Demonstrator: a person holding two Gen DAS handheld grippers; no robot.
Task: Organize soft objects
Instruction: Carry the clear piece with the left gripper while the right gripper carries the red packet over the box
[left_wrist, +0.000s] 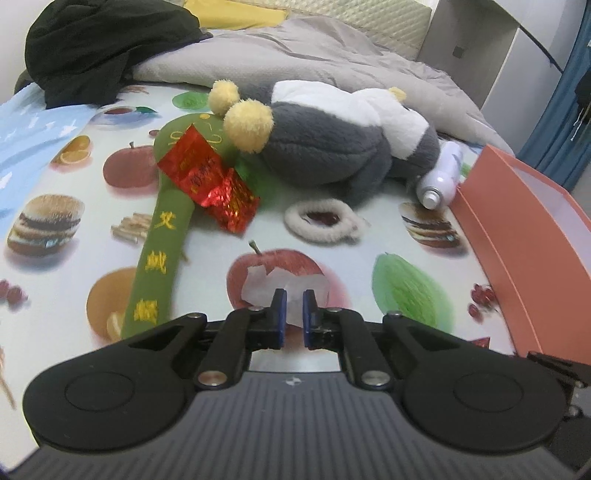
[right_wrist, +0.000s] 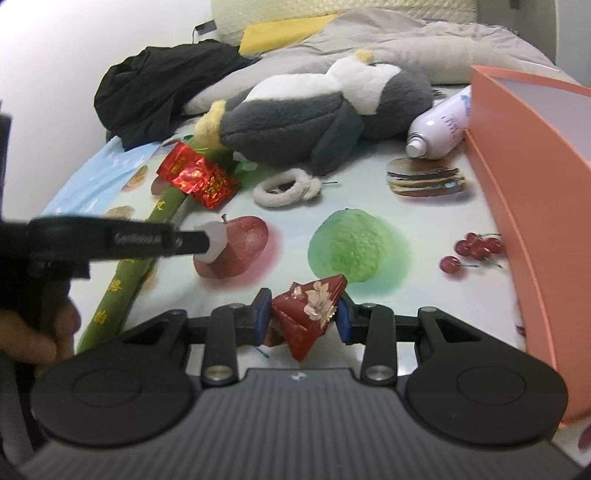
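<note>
While your right tongs (right_wrist: 303, 320) clenched the red pouch (right_wrist: 308, 317) at lower center, your left tongs (left_wrist: 294, 317) pinched a white scrap (left_wrist: 291, 291).

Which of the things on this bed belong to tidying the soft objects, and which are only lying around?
Job:
red pouch, in right hand-held gripper
white scrap, in left hand-held gripper
plush toy
green stick
fluffy ring
orange box

Lying about:
spray can
foil packets
black garment
</note>
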